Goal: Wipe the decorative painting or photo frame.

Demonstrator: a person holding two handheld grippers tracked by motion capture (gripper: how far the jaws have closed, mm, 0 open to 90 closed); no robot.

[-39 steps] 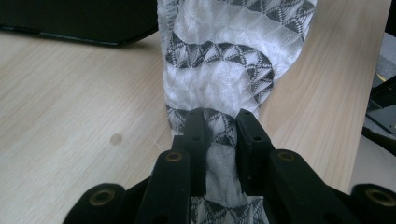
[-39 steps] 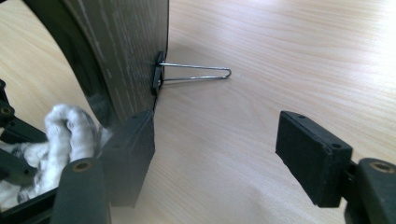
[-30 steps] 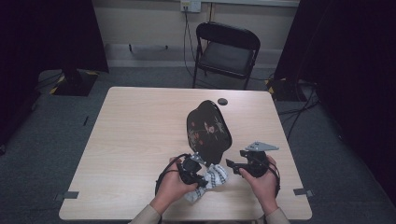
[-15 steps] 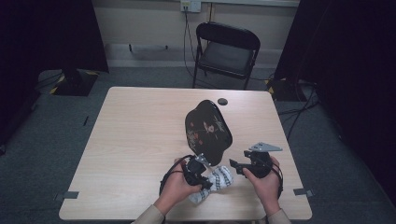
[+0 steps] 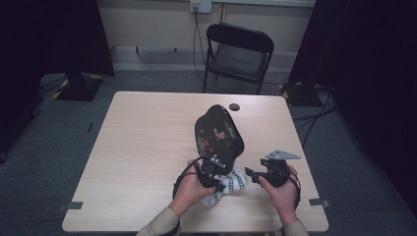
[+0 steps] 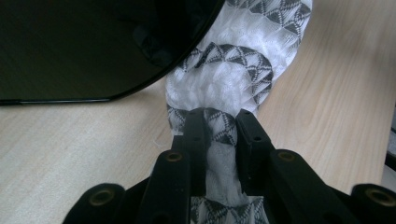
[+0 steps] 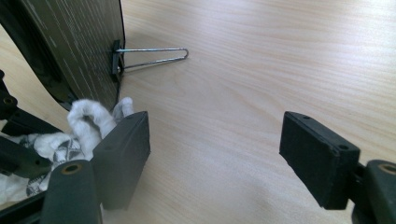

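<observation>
A black lacquered panel (image 5: 219, 132) with a painted face stands tilted on the table, propped by a wire stand (image 7: 154, 56) at its back. A white cloth with a grey pattern (image 5: 235, 181) lies bunched at its foot. My left gripper (image 5: 222, 185) is shut on that cloth; in the left gripper view the jaws (image 6: 219, 126) pinch a twisted strip of the cloth (image 6: 233, 79) just below the panel's glossy edge (image 6: 93, 46). My right gripper (image 5: 249, 173) is held to the right of the cloth, open (image 7: 215, 135), with bare tabletop between its jaws and the cloth (image 7: 88, 116) beside its left pad.
A small round black object (image 5: 234, 106) lies near the far edge of the wooden table (image 5: 137, 147). A black folding chair (image 5: 238, 54) stands behind the table. Dark curtains hang on both sides.
</observation>
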